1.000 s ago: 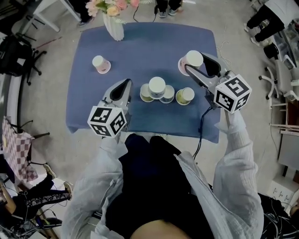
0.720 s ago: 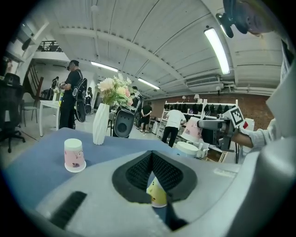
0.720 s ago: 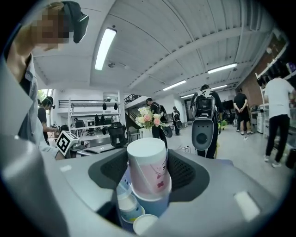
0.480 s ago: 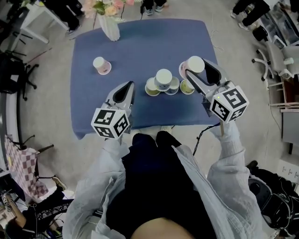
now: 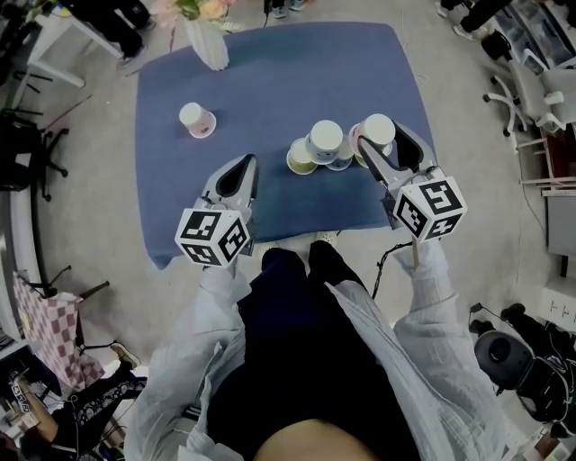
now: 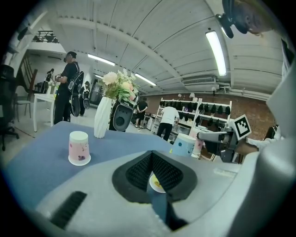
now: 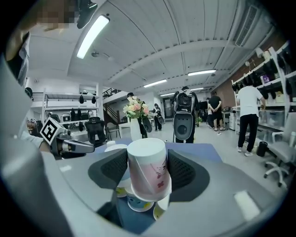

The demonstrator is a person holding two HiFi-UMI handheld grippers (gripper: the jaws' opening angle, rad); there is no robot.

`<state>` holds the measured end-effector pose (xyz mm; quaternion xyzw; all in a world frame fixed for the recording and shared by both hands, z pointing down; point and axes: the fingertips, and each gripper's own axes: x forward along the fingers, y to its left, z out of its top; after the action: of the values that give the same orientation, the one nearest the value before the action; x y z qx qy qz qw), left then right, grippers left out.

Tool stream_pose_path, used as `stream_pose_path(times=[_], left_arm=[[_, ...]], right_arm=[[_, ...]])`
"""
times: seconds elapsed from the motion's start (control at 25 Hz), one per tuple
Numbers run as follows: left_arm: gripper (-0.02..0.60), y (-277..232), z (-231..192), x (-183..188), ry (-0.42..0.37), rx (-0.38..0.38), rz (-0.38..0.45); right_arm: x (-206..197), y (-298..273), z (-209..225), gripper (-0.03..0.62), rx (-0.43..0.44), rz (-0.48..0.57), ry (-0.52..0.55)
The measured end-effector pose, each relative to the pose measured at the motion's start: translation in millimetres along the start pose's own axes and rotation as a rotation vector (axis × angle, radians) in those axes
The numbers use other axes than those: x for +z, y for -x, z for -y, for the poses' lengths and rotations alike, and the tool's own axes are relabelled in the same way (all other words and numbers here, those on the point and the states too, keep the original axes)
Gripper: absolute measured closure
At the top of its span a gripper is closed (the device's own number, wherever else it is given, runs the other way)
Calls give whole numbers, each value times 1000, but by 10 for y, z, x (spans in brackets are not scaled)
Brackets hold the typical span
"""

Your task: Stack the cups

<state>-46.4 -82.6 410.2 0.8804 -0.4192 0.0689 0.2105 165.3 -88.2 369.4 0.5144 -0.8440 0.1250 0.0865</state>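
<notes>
Your right gripper point(image 5: 379, 137) clasps a white paper cup point(image 5: 378, 127) just beside the cluster of paper cups point(image 5: 320, 147) | your left gripper point(image 5: 245, 167), jaws together, over the blue tablecloth point(image 5: 270, 81)

a blue cloth point(image 5: 270, 81) is spread over the table, and a white vase point(image 5: 205, 47) of pale flowers point(image 5: 200, 7) is stood at its far left corner. a checked cloth point(image 5: 40, 315) is seen well apart from the table at the left, and white office chairs point(image 5: 531, 85) at the right. a person in dark clothes point(image 6: 64, 88) is shown standing beyond the table in the left gripper view, and a black loudspeaker point(image 7: 184, 125) under strip lights point(image 7: 92, 34) in the right gripper view
</notes>
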Motion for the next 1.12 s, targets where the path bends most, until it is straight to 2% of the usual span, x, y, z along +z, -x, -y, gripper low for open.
stream_pose_path(times=[0.48,0.92,1.12], left_arm=[[583,33,-34,-170,24,11,-28],[583,-12,-50,-167,26,19,-36],[583,12,-1,-149,23,46,-21]], right_arm=[[-281,-88,18,312,-17,-12,-23],[-218,-133,-53,310,24,29,-22],[-74,-2,-33,276,45,66,-27]])
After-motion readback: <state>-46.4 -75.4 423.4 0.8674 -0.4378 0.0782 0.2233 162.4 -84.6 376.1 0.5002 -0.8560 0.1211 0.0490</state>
